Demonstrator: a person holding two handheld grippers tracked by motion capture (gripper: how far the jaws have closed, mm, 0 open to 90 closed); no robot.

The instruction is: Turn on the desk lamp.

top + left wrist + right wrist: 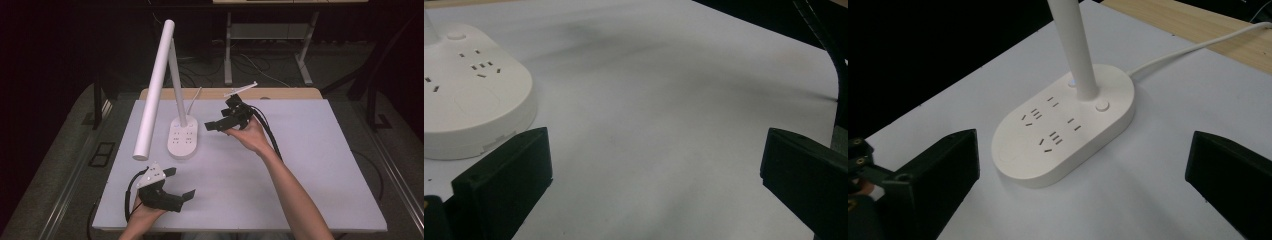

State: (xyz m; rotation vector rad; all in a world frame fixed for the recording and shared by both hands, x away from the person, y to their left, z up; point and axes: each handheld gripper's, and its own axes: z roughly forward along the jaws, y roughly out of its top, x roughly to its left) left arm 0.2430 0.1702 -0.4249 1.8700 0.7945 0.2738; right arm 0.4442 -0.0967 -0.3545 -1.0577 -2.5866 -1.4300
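Note:
A white desk lamp stands at the table's back left; its oval base (182, 138) carries socket slots, and a long tube head (154, 90) slopes down to the left. My right gripper (220, 116) is open just right of the base, held in a hand, with nothing between its jaws. In the right gripper view the base (1063, 135), the stem (1075, 45) and a round button (1102, 105) lie ahead of the open right gripper (1080, 175). My left gripper (180, 183) rests open near the front left edge. In the left gripper view the left gripper (654, 170) is empty, with the base (469, 100) at far left.
The white tabletop (310, 165) sits over a wooden desk (280, 93). The lamp's white cord (1193, 47) runs off the back. A black cable (824, 35) trails from the right gripper. Table legs and wires stand on the dark floor behind.

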